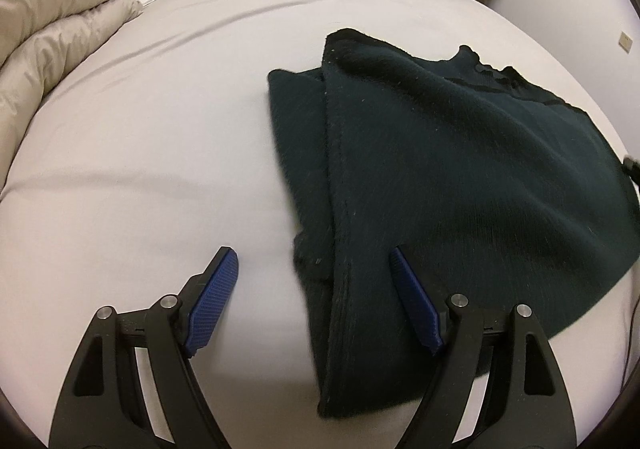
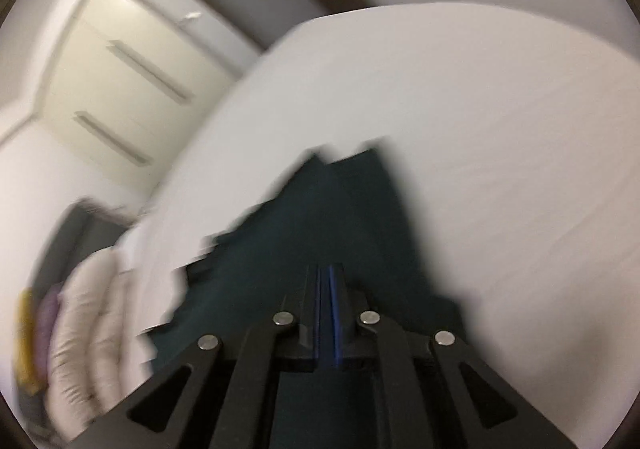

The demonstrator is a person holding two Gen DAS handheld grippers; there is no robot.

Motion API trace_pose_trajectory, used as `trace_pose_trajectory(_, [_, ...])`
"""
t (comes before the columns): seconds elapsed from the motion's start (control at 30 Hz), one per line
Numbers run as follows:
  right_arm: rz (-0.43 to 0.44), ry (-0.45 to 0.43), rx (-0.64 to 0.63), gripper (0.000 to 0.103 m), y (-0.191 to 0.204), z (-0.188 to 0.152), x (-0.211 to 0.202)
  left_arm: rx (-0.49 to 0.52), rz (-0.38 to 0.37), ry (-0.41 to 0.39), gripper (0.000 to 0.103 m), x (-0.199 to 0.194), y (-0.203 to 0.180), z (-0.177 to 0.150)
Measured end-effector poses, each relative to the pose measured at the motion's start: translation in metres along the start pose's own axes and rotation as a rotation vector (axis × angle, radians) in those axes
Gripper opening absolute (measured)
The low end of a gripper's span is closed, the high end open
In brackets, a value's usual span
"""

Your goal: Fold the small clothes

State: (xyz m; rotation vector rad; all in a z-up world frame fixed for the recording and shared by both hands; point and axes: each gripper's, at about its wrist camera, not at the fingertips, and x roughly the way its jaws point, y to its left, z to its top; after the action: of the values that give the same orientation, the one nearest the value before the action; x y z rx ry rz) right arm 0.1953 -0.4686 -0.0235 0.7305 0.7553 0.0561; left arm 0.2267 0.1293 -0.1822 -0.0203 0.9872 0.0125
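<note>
Dark green knitwear (image 1: 460, 177) is spread on the bed sheet (image 1: 140, 169), one flap doubled over at nine o'clock. The left gripper (image 1: 314, 281) is held apart astride its near hem, likely for pinching. The right gripper (image 2: 329, 281) is pressed together; whether cloth is caught cannot be told through blur.

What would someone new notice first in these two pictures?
First, the dark green garment, partly folded on the white bed sheet. The left tongs gape open at its near edge, and the right tongs are pressed shut above the same cloth in a blurred view. A beige duvet is bunched far left.
</note>
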Motion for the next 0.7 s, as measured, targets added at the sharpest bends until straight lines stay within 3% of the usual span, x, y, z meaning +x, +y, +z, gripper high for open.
trace_pose_trajectory(0.13, [0.165,0.125,-0.1,0.011,0.061,-0.027,0.032,-0.004,0.008,0.002,0.078,-0.007,0.002,-0.014])
trace_pose_trajectory(0.2, [0.216,0.193,-0.133,0.016,0.094,-0.048,0.06,-0.012,0.006,-0.004,0.079,-0.01,0.005,-0.02])
trace_pose_trajectory(0.27, [0.232,0.259,-0.145,0.035,0.116,-0.071,0.09,-0.025,0.0,-0.005,0.079,-0.012,0.009,-0.024])
trace_pose_trajectory(0.37, [0.204,0.362,-0.156,0.038,0.131,-0.104,0.121,-0.029,0.002,-0.011,0.079,-0.015,0.01,-0.029])
trace_pose_trajectory(0.4, [0.168,0.317,-0.225,0.041,0.14,-0.115,0.114,-0.033,-0.001,-0.012,0.079,-0.015,0.01,-0.028])
trace_pose_trajectory(0.43, [0.165,0.3,-0.267,0.05,0.148,-0.123,0.11,-0.038,-0.006,-0.014,0.079,-0.016,0.011,-0.029])
trace_pose_trajectory(0.47, [0.187,0.32,-0.287,0.053,0.155,-0.128,0.111,-0.05,-0.017,-0.019,0.079,-0.018,0.014,-0.03])
trace_pose_trajectory(0.57, [0.273,0.385,-0.289,0.052,0.164,-0.138,0.098,-0.101,-0.06,-0.034,0.079,-0.025,0.024,-0.035])
trace_pose_trajectory(0.63, [0.308,0.372,-0.281,0.052,0.162,-0.133,0.085,-0.168,-0.109,-0.041,0.079,-0.033,0.035,-0.039])
trace_pose_trajectory(0.7, [0.331,0.337,-0.247,0.052,0.153,-0.125,0.068,-0.296,-0.201,-0.054,0.079,-0.048,0.054,-0.05])
